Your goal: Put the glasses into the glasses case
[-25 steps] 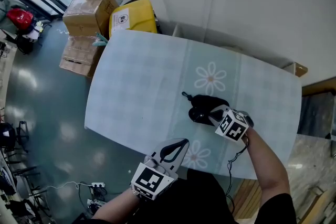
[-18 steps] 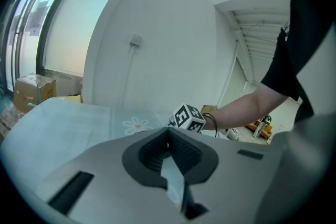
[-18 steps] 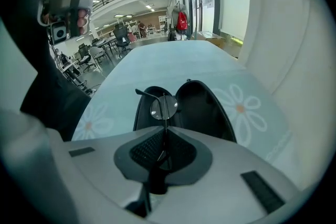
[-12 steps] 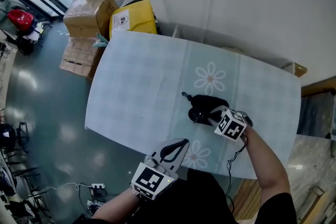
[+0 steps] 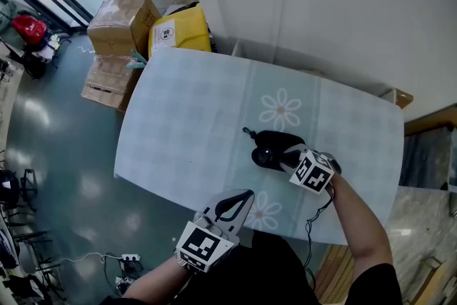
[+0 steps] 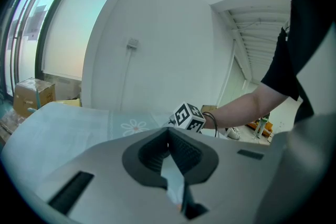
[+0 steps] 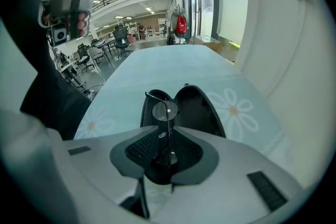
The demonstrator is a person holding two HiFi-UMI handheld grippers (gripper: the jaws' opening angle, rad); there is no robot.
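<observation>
**A:** Right gripper view first. The right tongs [image 7: 167,150] are pinching the glasses [image 7: 160,111] by the frame. One round lens stands up in front of the open glasses case [image 7: 198,106], over its left half.

**B:** And the other pair?

**A:** The left tongs [image 6: 169,143] are pressed together with nothing between them. They are held well short of the case, by the near edge of the worktop [image 7: 157,65].

**B:** So which step is this?

**A:** I'd say the lowering-in. The glasses are gripped and hang over the case, but they are not yet lying in it. The next move calls for sinking them into the hollow, laid flat so the arms don't catch the rim. Only then should the tongs let go.

**B:** Anything to read?

**A:** Very little. The marker cube [image 5: 312,171] on the right tongs shows black-and-white squares and no words. Far beyond the case, off the worktop's far corner, a yellow parcel [image 5: 182,31] carries a white label, but its print is too small to read. The cardboard boxes [image 5: 121,16] beside the parcel show nothing legible. The worktop itself bears only daisy prints, one of them just past the case.
</observation>
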